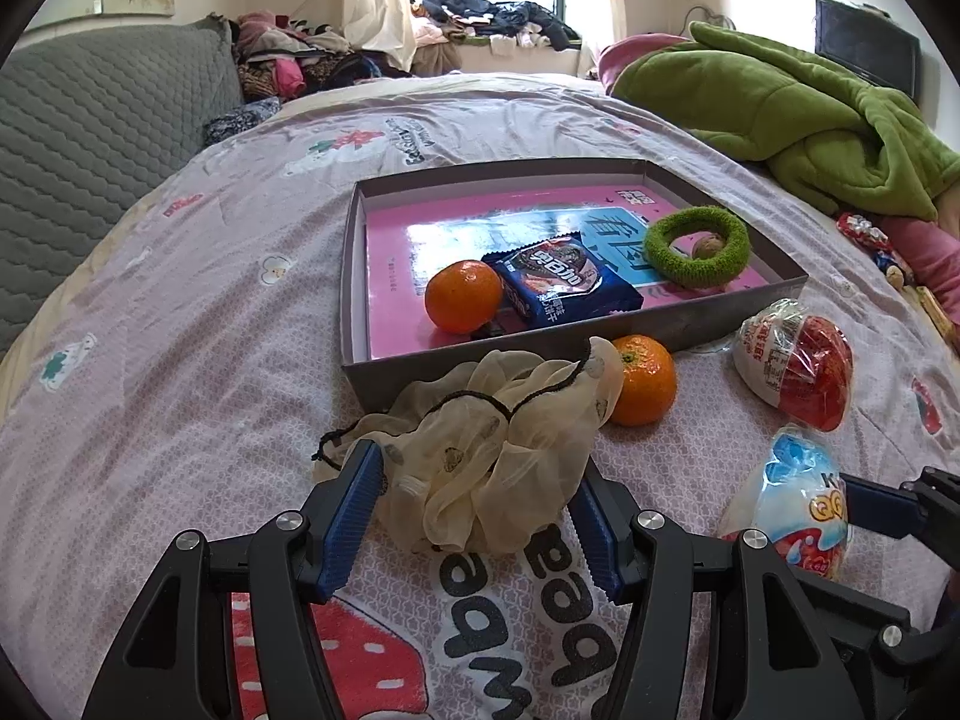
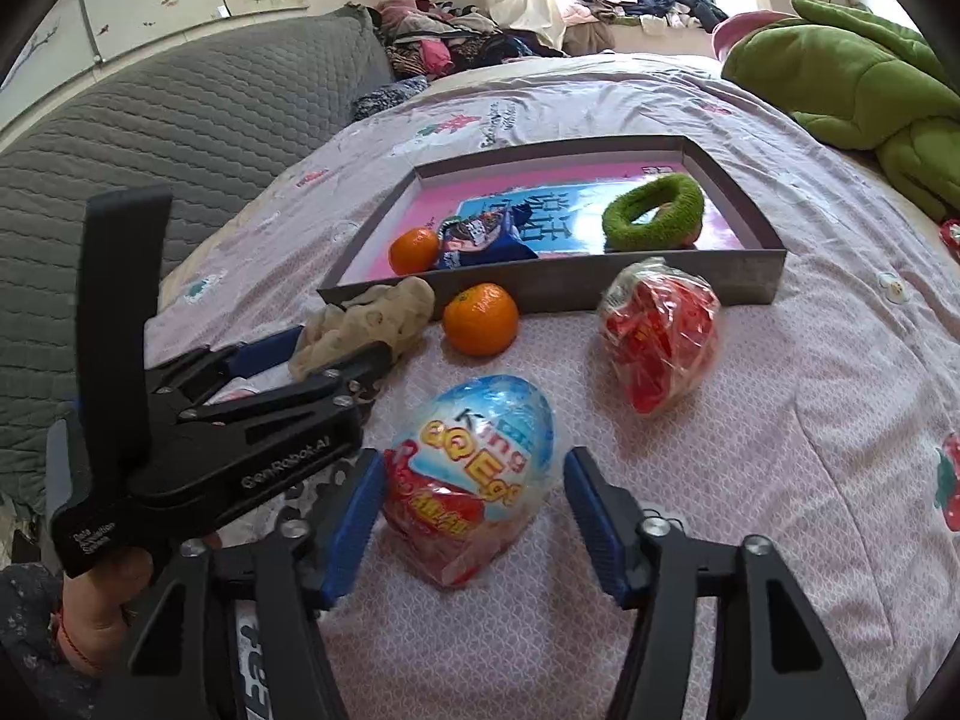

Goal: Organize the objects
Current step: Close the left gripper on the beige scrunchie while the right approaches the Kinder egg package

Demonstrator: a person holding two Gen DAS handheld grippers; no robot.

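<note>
My left tongs (image 1: 480, 516) stand wide around the cream scrunchie (image 1: 498, 450), just before the grey box (image 1: 708, 324). My right tongs (image 2: 474, 516) straddle the blue egg (image 2: 474, 468), gaps both sides, nearer me than the box.

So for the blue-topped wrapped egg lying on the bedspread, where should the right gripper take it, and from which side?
Across its middle, its widest part, coming from the near side and above. The blue egg lies with its long axis pointing away from the right gripper, whose open pads already flank its two sides without pressing. The crinkly wrap looks slippery, so pads on the egg's body probably hold better than on loose film.
</note>
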